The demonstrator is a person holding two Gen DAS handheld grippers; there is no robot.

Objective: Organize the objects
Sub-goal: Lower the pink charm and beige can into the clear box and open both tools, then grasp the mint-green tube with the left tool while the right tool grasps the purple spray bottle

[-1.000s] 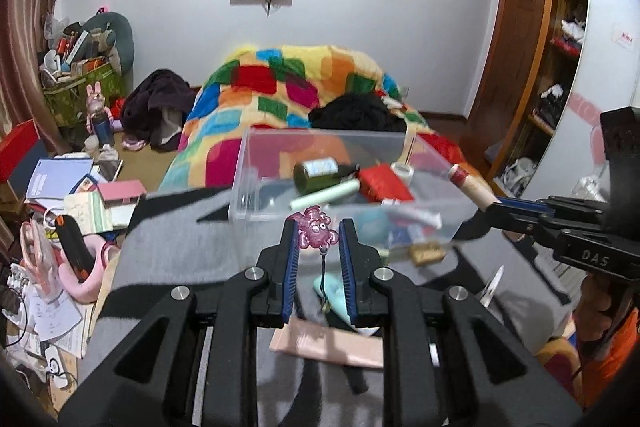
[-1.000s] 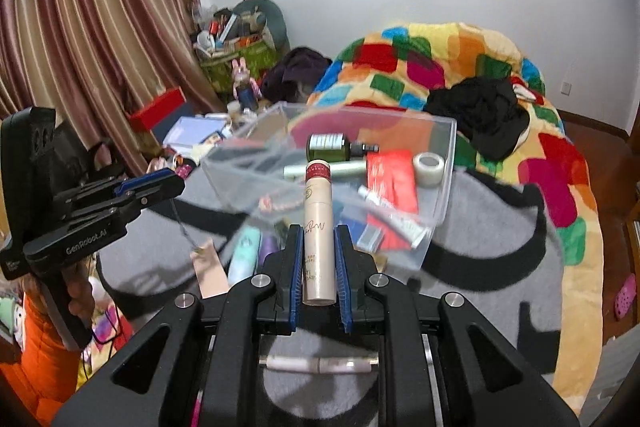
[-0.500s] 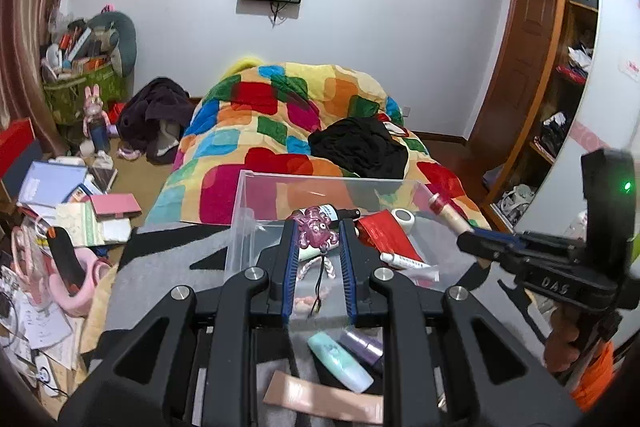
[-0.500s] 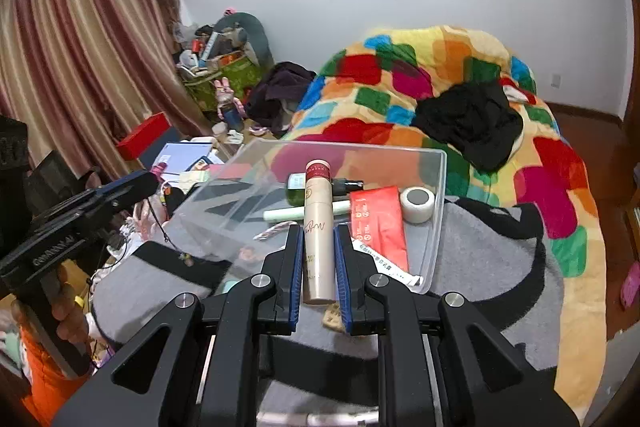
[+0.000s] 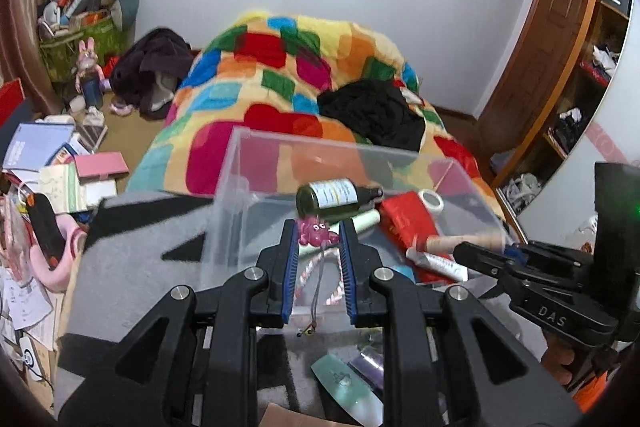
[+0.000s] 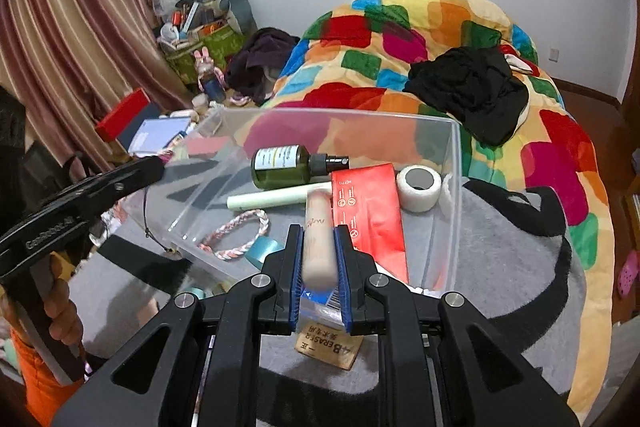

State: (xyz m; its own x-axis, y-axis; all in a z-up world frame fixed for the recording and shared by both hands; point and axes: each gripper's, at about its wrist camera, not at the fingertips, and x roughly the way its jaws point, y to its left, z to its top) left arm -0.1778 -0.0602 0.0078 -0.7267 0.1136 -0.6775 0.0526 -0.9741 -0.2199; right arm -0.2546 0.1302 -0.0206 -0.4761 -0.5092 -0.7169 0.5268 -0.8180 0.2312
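now left tool (image 5: pixel 318 233) grips pink charm (image 5: pixel 316 231); right tool (image 6: pixel 318 247) grips beige tube (image 6: pixel 318 231)

Pink charm (image 5: pixel 316 231), beige tube (image 6: pixel 318 235), red packet (image 6: pixel 370 211), multicoloured patchwork quilt (image 6: pixel 420 39).
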